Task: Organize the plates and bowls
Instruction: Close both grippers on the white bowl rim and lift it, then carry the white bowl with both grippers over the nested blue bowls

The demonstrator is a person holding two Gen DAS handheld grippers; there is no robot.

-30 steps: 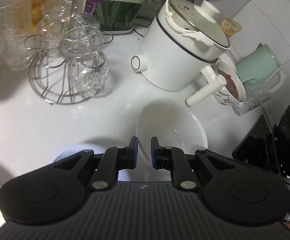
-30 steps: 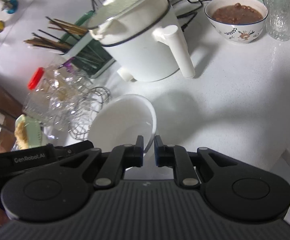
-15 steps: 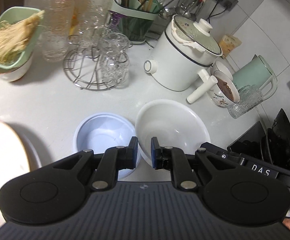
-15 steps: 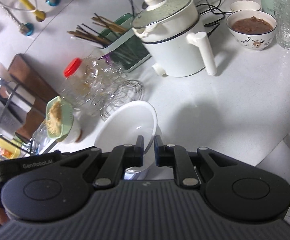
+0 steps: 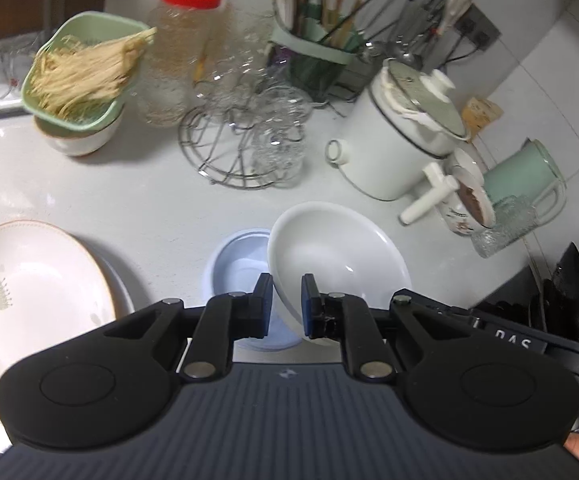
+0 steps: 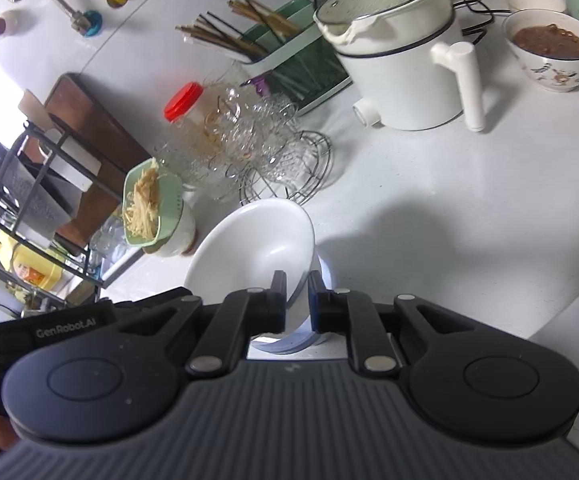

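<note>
Carrying: glossy white ceramic bowl (image 5: 337, 256), lifted off the white desk (image 5: 129, 200) since a second ago.
Tools: left tool (image 5: 285, 306) and right tool (image 6: 297, 300) both pinch its rim.
Position: now above pale blue plastic bowl (image 5: 237, 256) — nesting looks near.

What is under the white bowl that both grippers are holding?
A pale blue bowl sits on the counter beneath the tilted white bowl. Its left part shows; the rest is covered by the white bowl and the fingers.
</note>
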